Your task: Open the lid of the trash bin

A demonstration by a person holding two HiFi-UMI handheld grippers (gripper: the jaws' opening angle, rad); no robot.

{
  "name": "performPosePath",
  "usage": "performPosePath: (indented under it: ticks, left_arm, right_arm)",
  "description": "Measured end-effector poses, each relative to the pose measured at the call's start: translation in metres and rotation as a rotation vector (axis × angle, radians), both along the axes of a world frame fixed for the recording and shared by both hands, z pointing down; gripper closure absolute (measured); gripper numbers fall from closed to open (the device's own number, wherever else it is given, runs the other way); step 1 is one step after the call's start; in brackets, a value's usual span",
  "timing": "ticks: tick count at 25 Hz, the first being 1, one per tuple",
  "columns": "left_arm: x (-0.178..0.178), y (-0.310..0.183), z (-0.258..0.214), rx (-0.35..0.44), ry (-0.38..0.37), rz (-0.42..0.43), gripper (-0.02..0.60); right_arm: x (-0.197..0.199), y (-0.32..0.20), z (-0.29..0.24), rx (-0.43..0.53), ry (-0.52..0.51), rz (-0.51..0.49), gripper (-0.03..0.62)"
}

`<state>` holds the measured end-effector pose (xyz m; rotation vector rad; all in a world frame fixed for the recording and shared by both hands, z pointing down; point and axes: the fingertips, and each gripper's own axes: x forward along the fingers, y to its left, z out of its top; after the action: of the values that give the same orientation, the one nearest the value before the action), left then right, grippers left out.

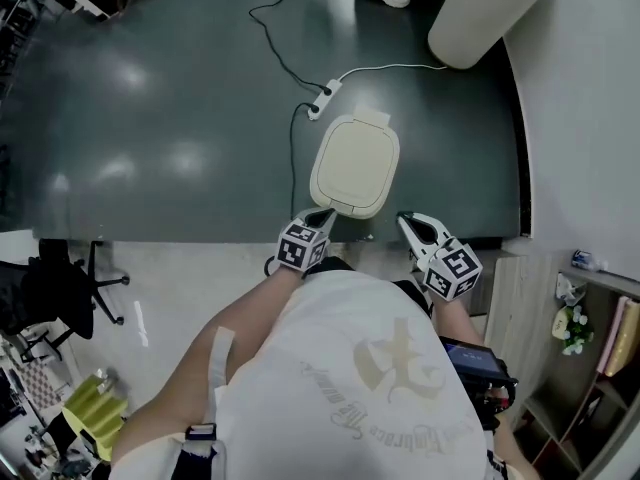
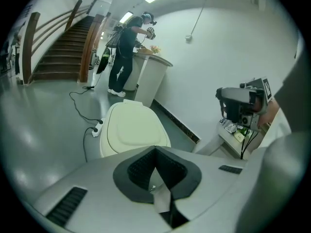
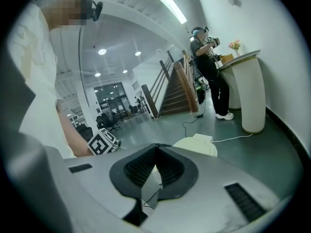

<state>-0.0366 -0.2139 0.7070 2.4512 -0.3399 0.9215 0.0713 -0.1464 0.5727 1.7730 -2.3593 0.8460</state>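
The cream trash bin (image 1: 355, 163) stands on the dark floor just ahead of me, its lid (image 2: 133, 127) down flat. My left gripper (image 1: 320, 216) hovers at the bin's near left corner, jaws shut and holding nothing. My right gripper (image 1: 406, 222) hangs a little to the right of the bin's near edge, also shut and holding nothing. In the left gripper view the bin sits straight beyond the closed jaws of the left gripper (image 2: 155, 152). In the right gripper view only the bin's top (image 3: 199, 144) shows past the right gripper (image 3: 156, 147).
A power strip (image 1: 322, 98) with cables lies on the floor behind the bin. A white pedestal counter (image 1: 480, 8) stands at the back right, with a person (image 2: 127, 57) beside it. A staircase (image 2: 63, 38) rises far left. Wall and shelves (image 1: 590, 338) are at right, an office chair (image 1: 60, 288) at left.
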Motion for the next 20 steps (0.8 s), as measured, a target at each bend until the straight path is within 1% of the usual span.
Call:
performPosePath:
  ticks: [4, 7, 11, 15, 17, 20]
  left_arm:
    - [0.015, -0.003, 0.022, -0.006, -0.028, 0.024, 0.568]
    - [0.021, -0.003, 0.037, -0.025, -0.055, 0.04, 0.568]
    - [0.024, -0.001, 0.054, -0.047, -0.116, 0.061, 0.568]
    - [0.025, 0.007, 0.068, -0.04, -0.166, 0.079, 0.568]
    - [0.026, 0.009, 0.072, -0.037, -0.179, 0.077, 0.568]
    - [0.03, 0.014, 0.073, -0.039, -0.173, 0.076, 0.568]
  right_arm:
    - [0.008, 0.01, 0.005, -0.025, 0.003, 0.029, 0.588]
    - [0.012, 0.016, 0.01, -0.046, 0.009, 0.057, 0.588]
    - [0.017, 0.019, 0.011, -0.059, 0.007, 0.089, 0.588]
    - [0.019, 0.029, 0.018, -0.076, -0.007, 0.103, 0.588]
    - [0.021, 0.033, 0.022, -0.082, -0.013, 0.106, 0.588]
    - [0.024, 0.038, 0.023, -0.092, -0.016, 0.112, 0.588]
